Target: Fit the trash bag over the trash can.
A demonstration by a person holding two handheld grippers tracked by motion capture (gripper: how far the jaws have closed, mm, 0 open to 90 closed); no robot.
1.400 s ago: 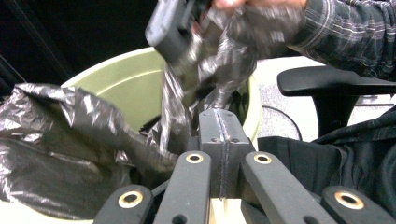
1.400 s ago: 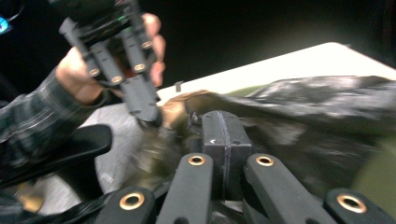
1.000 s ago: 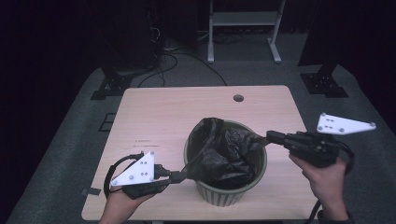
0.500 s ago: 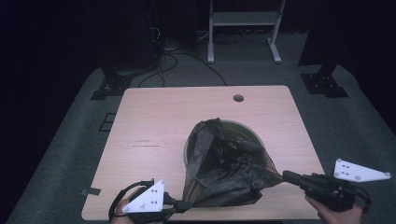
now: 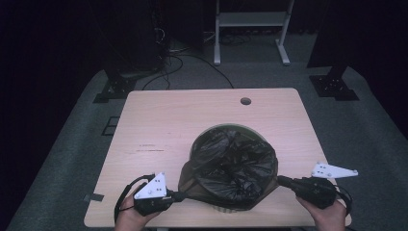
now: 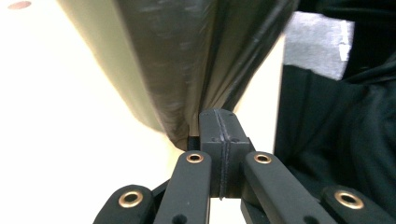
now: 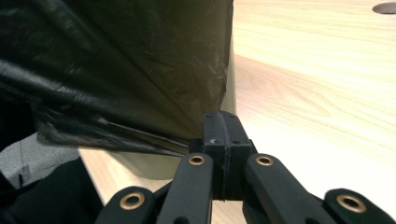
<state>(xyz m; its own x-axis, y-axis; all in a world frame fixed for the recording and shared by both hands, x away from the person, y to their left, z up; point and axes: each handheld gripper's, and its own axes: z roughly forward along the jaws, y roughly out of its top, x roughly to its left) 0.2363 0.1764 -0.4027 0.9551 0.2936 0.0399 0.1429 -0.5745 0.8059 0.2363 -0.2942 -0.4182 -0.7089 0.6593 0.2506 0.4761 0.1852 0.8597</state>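
On the near half of the table [image 5: 159, 125]: bin [image 5: 231, 132], black liner bag [image 5: 231, 166] over its rim | thin, limp, slippery, tear-prone; best taken at the hem | left gripper [image 5: 179, 196], right gripper [image 5: 281, 181]: clamped on hem.

no text, label, brand, number or sign can be read in any of the views.
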